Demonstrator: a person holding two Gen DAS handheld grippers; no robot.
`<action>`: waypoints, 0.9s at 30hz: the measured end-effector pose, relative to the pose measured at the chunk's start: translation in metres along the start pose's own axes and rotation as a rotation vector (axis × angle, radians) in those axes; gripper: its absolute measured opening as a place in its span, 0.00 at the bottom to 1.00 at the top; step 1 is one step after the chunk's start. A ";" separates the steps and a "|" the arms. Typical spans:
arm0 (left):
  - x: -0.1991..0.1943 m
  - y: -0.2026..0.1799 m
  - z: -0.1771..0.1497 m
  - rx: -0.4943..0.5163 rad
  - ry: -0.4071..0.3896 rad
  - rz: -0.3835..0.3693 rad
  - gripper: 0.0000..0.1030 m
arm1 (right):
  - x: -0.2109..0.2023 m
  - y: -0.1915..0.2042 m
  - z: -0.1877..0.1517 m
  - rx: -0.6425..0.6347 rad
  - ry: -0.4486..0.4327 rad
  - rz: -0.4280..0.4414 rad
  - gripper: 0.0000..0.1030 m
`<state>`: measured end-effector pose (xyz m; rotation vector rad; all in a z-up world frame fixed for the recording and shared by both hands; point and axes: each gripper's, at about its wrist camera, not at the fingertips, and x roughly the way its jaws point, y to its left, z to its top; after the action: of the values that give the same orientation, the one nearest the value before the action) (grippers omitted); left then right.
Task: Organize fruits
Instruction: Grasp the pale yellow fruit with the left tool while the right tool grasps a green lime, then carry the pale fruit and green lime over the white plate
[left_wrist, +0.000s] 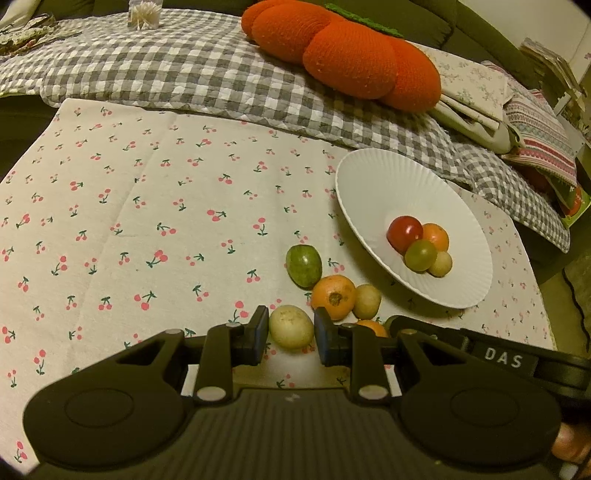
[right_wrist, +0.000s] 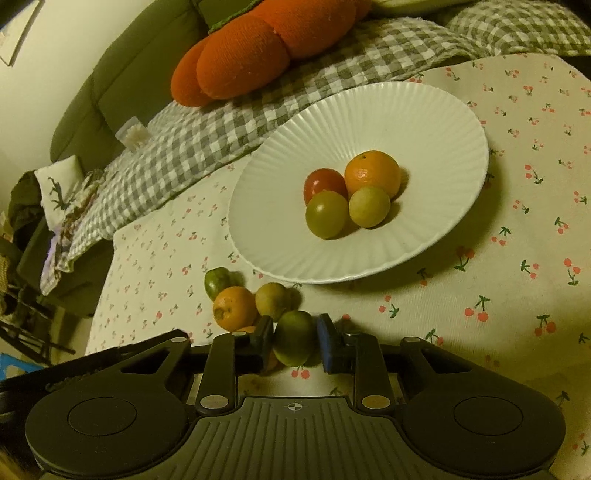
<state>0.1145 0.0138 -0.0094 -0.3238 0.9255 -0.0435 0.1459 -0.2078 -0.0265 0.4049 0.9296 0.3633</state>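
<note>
In the left wrist view my left gripper (left_wrist: 291, 334) is shut on a pale yellow fruit (left_wrist: 291, 331), low over the cherry-print cloth (left_wrist: 147, 206). Just beyond it lie a green fruit (left_wrist: 303, 266), an orange (left_wrist: 333, 297) and a small yellowish fruit (left_wrist: 366, 301). The white ribbed plate (left_wrist: 369, 177) at right holds several fruits. In the right wrist view my right gripper (right_wrist: 295, 339) is shut on a green fruit (right_wrist: 293, 338), in front of the plate (right_wrist: 369, 122), which holds a red fruit (right_wrist: 323, 182), an orange (right_wrist: 373, 173) and two greenish ones.
A grey checked quilt (left_wrist: 184, 70) and an orange pumpkin cushion (left_wrist: 343, 55) lie behind the cloth on a green sofa. Folded cloths (left_wrist: 480, 96) are stacked at the back right, and a toothpick box (left_wrist: 144, 16) stands at the back left. The right gripper's body (left_wrist: 504, 358) crosses the lower right.
</note>
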 end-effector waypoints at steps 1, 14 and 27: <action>0.000 0.000 0.000 0.000 0.000 -0.001 0.24 | -0.002 0.001 0.000 -0.003 -0.002 0.000 0.24; -0.006 -0.005 0.002 0.013 -0.022 -0.016 0.24 | -0.030 0.013 0.000 -0.020 -0.023 0.052 0.24; -0.013 -0.012 0.012 0.028 -0.101 -0.070 0.24 | -0.063 0.008 0.018 -0.029 -0.117 0.065 0.24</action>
<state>0.1173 0.0076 0.0114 -0.3297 0.8126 -0.1034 0.1251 -0.2332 0.0311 0.4257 0.7980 0.4075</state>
